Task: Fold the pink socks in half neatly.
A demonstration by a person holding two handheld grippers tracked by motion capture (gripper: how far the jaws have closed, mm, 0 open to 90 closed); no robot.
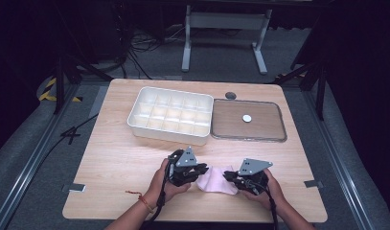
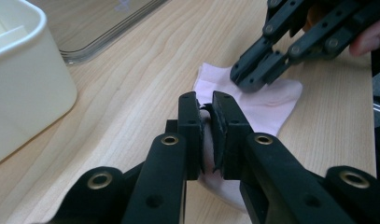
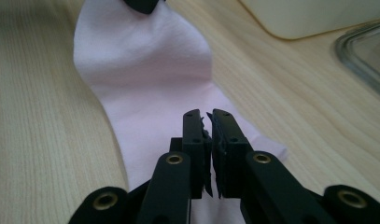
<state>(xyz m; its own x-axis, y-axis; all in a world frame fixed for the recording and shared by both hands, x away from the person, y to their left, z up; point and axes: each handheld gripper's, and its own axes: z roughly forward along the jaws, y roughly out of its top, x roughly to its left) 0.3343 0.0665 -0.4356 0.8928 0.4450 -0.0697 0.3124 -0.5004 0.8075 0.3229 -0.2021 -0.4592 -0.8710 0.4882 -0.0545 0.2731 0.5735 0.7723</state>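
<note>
The pink cloth (image 1: 214, 181) is lying flat on the wooden table (image 1: 116, 158), near the front edge, between the two hands. The left gripper (image 2: 204, 103) is pinching one end of it, with its jaws squeezing the cloth. The right gripper (image 3: 205, 117) is pressing together over the other end, though I cannot tell if it is holding any cloth. The cloth is looking soft, thin and light, so grabbing an edge or corner is looking best. No words are showing anywhere

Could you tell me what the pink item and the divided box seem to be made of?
Pink cloth: soft fine-knit fabric, matte; it drapes and creases between the grippers. White compartment box: probably moulded plastic, smooth with a slight sheen, thin rounded walls.
</note>
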